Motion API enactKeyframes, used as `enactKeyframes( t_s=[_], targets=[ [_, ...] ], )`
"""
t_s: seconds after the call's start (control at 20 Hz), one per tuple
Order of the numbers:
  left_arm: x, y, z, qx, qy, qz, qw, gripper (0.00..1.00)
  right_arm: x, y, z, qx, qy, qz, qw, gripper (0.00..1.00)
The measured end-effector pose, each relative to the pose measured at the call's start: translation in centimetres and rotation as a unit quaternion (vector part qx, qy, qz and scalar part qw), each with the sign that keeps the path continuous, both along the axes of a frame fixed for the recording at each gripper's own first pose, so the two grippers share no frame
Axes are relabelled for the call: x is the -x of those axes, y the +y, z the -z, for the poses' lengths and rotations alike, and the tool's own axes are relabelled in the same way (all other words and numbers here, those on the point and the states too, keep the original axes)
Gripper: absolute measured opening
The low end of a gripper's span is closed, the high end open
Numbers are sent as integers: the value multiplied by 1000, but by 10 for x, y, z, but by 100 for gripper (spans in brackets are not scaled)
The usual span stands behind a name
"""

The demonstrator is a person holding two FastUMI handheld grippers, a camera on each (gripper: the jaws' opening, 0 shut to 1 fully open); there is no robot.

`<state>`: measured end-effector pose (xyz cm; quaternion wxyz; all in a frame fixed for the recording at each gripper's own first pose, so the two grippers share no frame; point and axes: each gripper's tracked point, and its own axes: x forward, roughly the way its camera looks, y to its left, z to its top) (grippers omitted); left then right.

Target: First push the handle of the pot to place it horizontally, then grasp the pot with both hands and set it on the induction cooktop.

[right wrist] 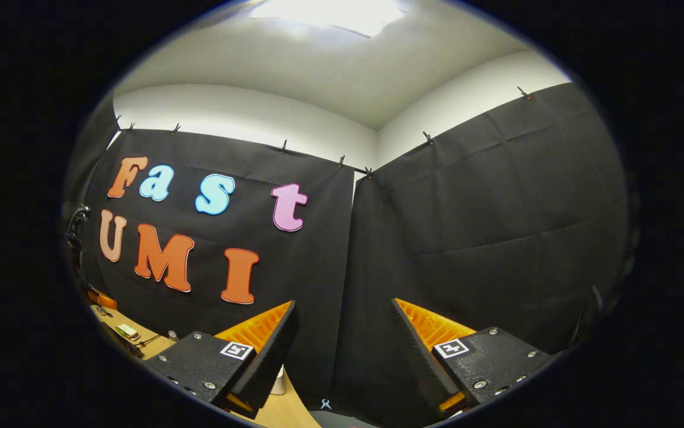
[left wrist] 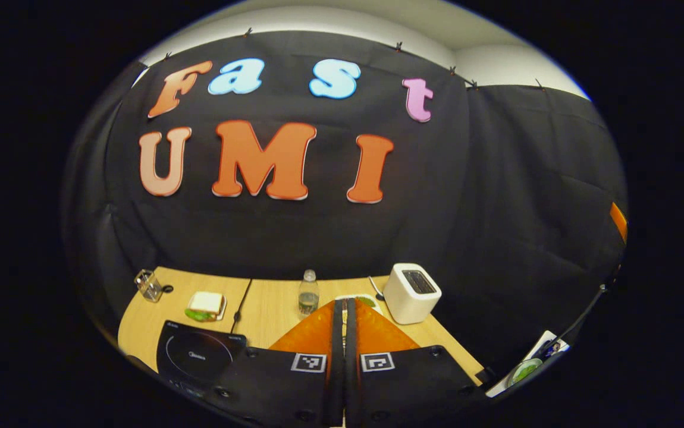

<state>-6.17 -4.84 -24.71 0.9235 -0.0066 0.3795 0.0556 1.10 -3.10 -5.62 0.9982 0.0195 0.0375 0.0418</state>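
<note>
In the left gripper view the black induction cooktop (left wrist: 199, 353) lies at the near left of the wooden table (left wrist: 270, 309). My left gripper (left wrist: 342, 304) is held above the table's near edge, right of the cooktop, with its fingers pressed together and nothing between them. My right gripper (right wrist: 343, 306) is tilted up toward the booth's cloth wall. It stands wide open and holds nothing. A strip of the table (right wrist: 157, 345) shows at the lower left of the right gripper view.
A sandwich (left wrist: 206, 305) and a glass cup (left wrist: 148, 285) sit behind the cooktop. A water bottle (left wrist: 308, 294) stands mid-table, a white toaster (left wrist: 411, 292) at the right, and a plate with something green (left wrist: 367, 299) lies between them. A cable (left wrist: 241, 303) runs across the table.
</note>
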Motion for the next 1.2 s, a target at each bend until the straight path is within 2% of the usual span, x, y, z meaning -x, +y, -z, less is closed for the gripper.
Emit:
enactKeyframes(
  t_s=[0.25, 0.45, 0.6, 0.85, 1.1, 1.2],
  targets=[
    [49, -8, 64, 25, 111, -42, 993, 7, -5, -5, 20, -9, 13, -15, 1000, 95],
    [94, -16, 113, 35, 186, -74, 979, 10, -7, -8, 36, -12, 27, -27, 999, 95],
    [123, -23, 142, 47, 228, -101, 967, 8, -7, -9, 46, -23, 35, -41, 998, 95],
    [162, -27, 176, 81, 295, -140, 942, 8, -8, -10, 61, -25, 52, -41, 997, 95],
    [187, -17, 195, 130, 350, -196, 907, 8, -11, 3, 69, -25, 59, -39, 997, 95],
    [203, -25, 201, 149, 377, -205, 891, 8, -13, 8, 75, -22, 66, -39, 997, 95]
  ],
)
